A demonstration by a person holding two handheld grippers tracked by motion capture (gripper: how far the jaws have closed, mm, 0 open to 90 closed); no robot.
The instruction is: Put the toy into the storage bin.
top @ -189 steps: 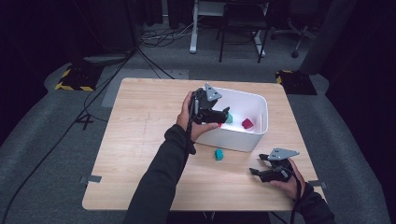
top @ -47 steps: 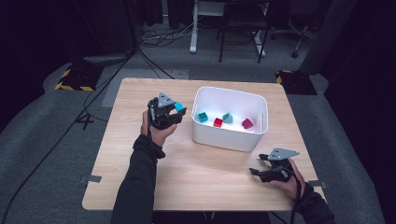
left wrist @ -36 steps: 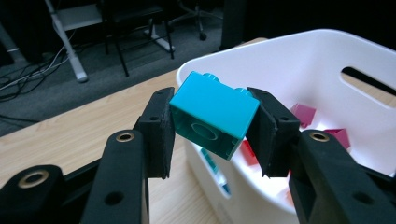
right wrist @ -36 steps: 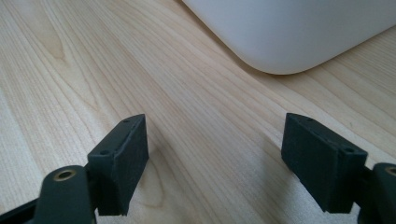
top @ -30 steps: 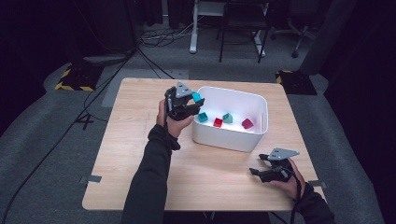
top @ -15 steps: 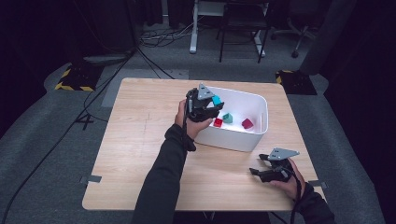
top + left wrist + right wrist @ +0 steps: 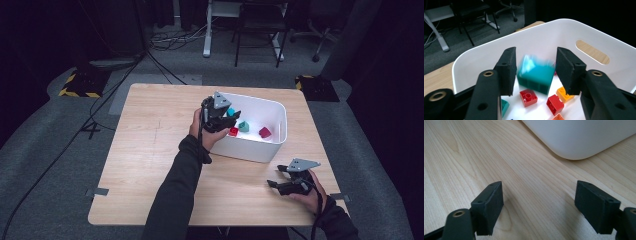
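Observation:
My left gripper (image 7: 231,114) hangs over the left end of the white bin (image 7: 280,112). In the left gripper view its jaws have just been opening. A teal brick (image 7: 536,75) is between them, blurred, with a slim gap at each pad, above the bin's floor (image 7: 486,47). From above the teal brick (image 7: 231,111) shows at the fingertips. My right gripper (image 7: 274,184) rests on the table near the front right corner, open, with bare wood between its pads (image 7: 539,195).
Inside the bin lie two red bricks (image 7: 528,96) (image 7: 554,103), an orange brick (image 7: 564,93) and another teal brick (image 7: 243,126). The bin's rounded corner (image 7: 579,142) is just ahead of my right gripper. Chairs and a desk stand beyond the table.
My left gripper has carried the teal brick rightward from the table's left half to over the bin, and its jaws stand wider now. The right gripper has stayed where it was.

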